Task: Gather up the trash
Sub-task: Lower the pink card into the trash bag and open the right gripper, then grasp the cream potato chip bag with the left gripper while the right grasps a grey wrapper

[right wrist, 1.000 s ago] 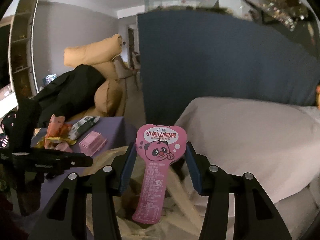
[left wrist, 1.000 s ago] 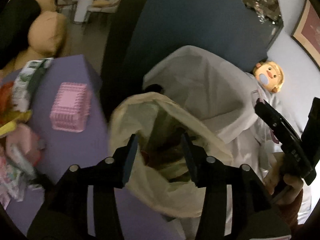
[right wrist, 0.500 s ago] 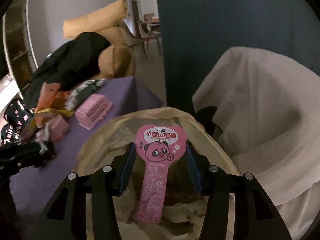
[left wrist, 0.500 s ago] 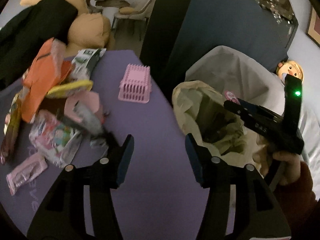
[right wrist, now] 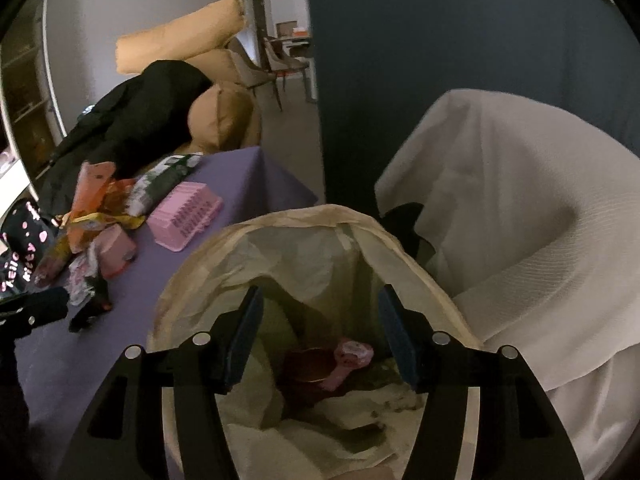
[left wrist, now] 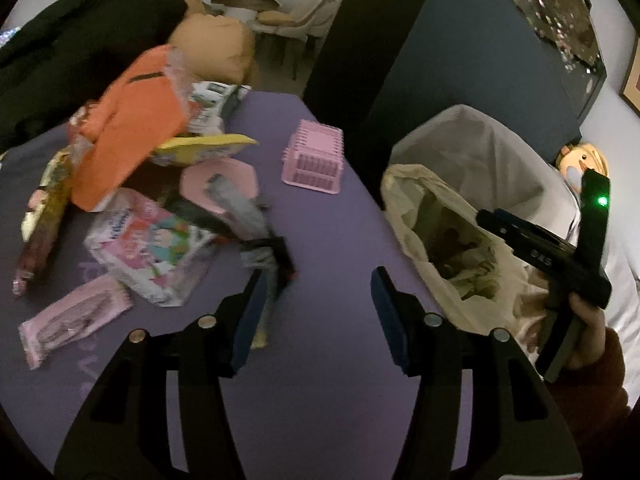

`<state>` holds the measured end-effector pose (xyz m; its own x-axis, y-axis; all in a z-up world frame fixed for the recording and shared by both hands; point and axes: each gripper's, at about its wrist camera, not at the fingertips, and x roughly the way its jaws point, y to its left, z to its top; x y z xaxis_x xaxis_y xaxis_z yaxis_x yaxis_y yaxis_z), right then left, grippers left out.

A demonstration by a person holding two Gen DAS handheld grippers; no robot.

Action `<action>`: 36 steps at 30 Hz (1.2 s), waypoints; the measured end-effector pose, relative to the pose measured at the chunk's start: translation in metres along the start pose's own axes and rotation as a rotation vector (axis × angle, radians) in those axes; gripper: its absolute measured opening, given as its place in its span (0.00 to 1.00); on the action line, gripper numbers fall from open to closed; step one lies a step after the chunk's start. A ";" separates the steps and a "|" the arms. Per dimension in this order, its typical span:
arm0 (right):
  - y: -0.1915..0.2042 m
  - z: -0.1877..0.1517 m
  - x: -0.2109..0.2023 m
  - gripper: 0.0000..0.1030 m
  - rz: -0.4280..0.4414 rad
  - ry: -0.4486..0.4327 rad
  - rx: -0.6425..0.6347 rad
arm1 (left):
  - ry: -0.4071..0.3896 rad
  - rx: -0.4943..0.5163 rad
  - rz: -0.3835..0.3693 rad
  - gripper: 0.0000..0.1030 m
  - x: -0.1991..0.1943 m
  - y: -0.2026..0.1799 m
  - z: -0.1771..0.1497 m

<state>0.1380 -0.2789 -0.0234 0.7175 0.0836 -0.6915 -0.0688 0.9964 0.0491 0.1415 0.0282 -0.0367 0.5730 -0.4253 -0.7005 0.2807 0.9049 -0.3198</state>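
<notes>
The right claw [right wrist: 320, 332] is opening, empty, above the trash bag [right wrist: 256, 240]. The left claw [left wrist: 312, 312], spread and empty, is pointing at wrappers [left wrist: 148, 252] lying ahead-left on the worktop [left wrist: 320, 400], nearer it.

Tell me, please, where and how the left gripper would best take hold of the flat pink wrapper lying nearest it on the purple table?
The pink wrapper lies flat and long, apart from the pile. The left gripper should probably come from above and pinch across its narrow width near the crinkled end by the cartoon packet, where an edge seems to lift off the purple table.
</notes>
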 end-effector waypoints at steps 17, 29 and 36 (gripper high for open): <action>0.135 -0.005 0.015 0.55 0.219 0.085 -0.172 | -0.108 -0.199 0.224 0.50 -0.078 0.154 -0.032; 0.215 -0.001 0.063 0.48 0.264 0.174 -0.224 | -0.113 -0.251 0.118 0.52 -0.082 0.200 -0.036; 0.209 -0.004 0.070 0.31 0.236 0.203 -0.216 | -0.123 -0.229 0.113 0.52 -0.059 0.218 0.004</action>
<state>0.1711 -0.0648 -0.0646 0.5137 0.2848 -0.8093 -0.3763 0.9225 0.0858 0.1719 0.2505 -0.0624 0.6841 -0.3072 -0.6615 0.0363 0.9202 -0.3898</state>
